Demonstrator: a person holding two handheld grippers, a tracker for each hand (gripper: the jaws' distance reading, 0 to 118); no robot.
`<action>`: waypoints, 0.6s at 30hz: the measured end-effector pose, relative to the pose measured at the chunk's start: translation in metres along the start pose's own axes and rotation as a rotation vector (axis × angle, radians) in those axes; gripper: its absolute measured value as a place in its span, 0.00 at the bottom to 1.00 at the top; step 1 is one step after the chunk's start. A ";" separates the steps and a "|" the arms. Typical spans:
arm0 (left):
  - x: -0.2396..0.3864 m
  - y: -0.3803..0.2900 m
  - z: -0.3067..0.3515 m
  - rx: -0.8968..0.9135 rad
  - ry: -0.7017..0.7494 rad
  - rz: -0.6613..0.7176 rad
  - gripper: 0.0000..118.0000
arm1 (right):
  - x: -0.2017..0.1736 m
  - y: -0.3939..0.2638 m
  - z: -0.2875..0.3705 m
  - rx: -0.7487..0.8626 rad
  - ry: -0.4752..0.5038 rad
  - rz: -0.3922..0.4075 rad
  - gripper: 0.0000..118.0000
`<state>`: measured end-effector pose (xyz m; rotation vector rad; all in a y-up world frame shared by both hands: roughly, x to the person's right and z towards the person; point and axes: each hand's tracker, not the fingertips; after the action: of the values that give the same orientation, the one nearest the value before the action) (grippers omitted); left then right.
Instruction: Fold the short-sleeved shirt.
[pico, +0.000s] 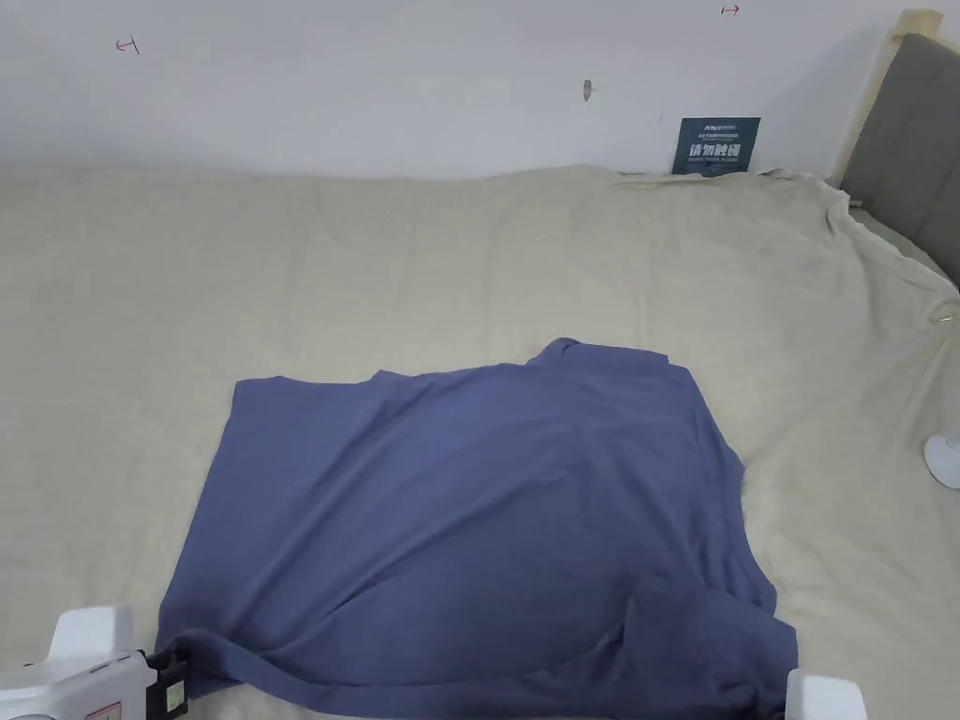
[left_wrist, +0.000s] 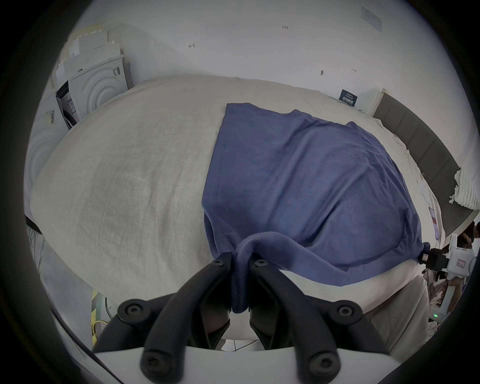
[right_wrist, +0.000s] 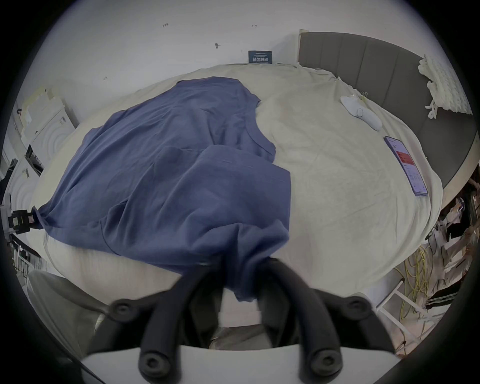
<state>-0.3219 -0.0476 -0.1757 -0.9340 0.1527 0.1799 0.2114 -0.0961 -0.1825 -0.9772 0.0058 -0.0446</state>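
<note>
Right now: blue shirt (pico: 469, 525) spread on the beige bed sheet (pico: 469, 253), pinched at both near corners.
Its long axis runs from near edge to far wall, collar farthest. Left gripper (left_wrist: 240, 262) and right gripper (right_wrist: 240, 262) each clamp a bunched near corner.

one blue shirt (pico: 469, 525) lies on one bed sheet (pico: 422, 262) — a single garment, no more. two grippers hold its near edge: the left gripper (left_wrist: 240, 262) and the right gripper (right_wrist: 242, 262). also on the sheet — one phone (right_wrist: 405, 165) and one white remote-like device (right_wrist: 361, 112). one dark sign (pico: 715, 146) leans at the wall.
</note>
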 end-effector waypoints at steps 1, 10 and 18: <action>0.000 0.000 0.000 0.000 0.000 0.003 0.08 | -0.001 -0.001 0.002 0.013 0.000 0.007 0.05; -0.007 0.019 0.006 0.043 -0.021 0.039 0.08 | 0.000 0.037 0.047 0.153 0.043 0.040 0.04; 0.001 0.081 -0.008 0.088 -0.014 0.004 0.08 | -0.010 0.125 0.047 0.231 0.058 0.078 0.04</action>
<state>-0.3392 -0.0067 -0.2436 -0.8452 0.1479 0.1816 0.2066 0.0129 -0.2602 -0.7438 0.0904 -0.0015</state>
